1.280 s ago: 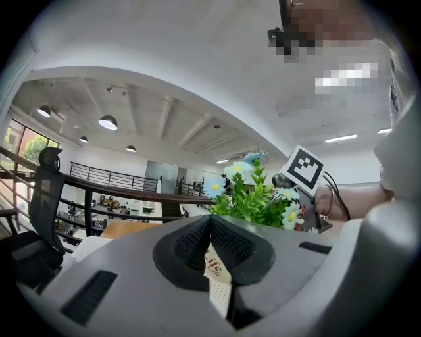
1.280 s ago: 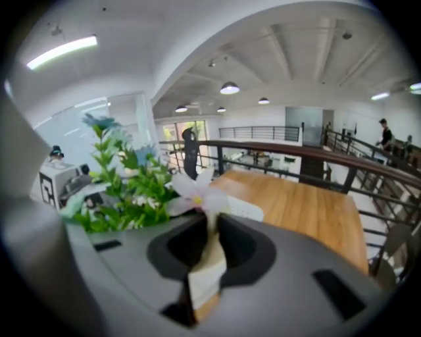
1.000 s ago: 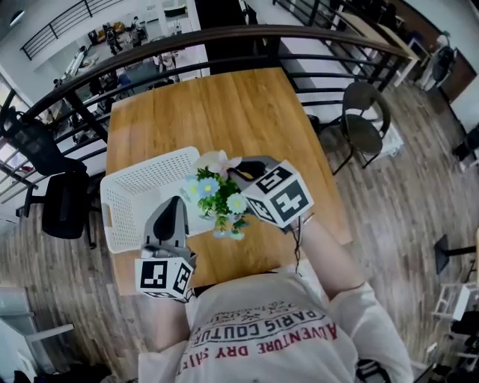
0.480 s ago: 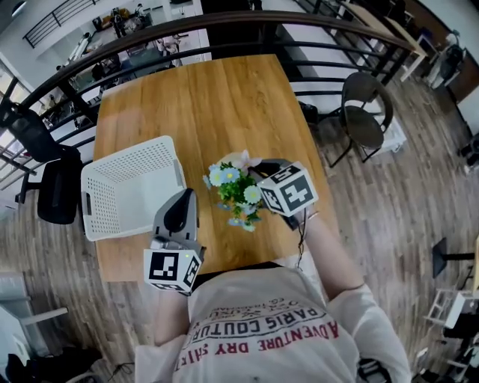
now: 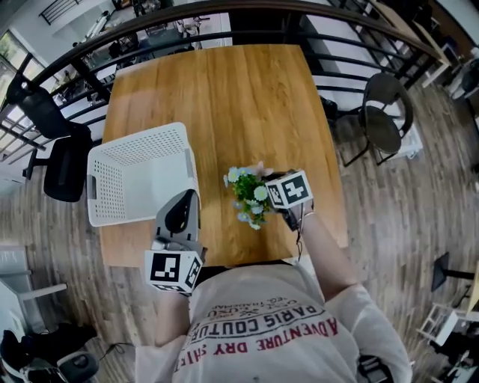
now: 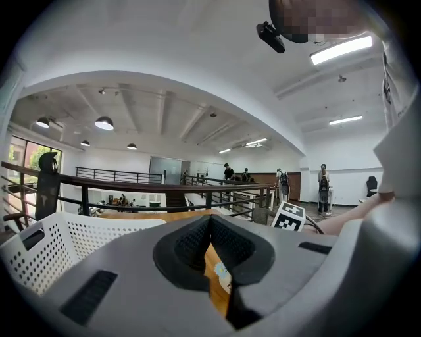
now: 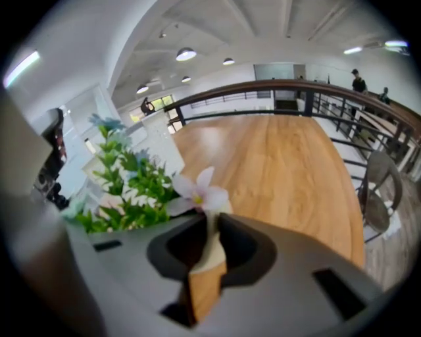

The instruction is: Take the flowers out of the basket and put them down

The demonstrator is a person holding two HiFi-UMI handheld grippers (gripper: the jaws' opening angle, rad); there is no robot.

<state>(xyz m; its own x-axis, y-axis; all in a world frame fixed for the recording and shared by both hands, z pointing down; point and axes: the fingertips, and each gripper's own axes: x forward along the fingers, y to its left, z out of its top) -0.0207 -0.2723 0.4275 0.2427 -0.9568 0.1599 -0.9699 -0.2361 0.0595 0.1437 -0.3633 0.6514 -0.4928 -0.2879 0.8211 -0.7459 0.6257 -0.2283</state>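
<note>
A small bunch of flowers, green leaves with pale blue and pink blooms, hangs over the bare wood to the right of the white perforated basket. My right gripper is shut on its stem. In the right gripper view the pale stem runs between the jaws, with a pink-white bloom just past them and leaves to the left. My left gripper is shut and holds nothing, hovering near the basket's front right corner. Its view shows the basket wall.
The wooden table stretches far beyond the flowers and ends at a black railing. A black office chair stands left of the table. A round dark chair stands to its right. My torso is close to the near table edge.
The right gripper has carried the flowers away from the basket's rim, to the right and lower over the bare table. The left gripper has stayed beside the basket.
</note>
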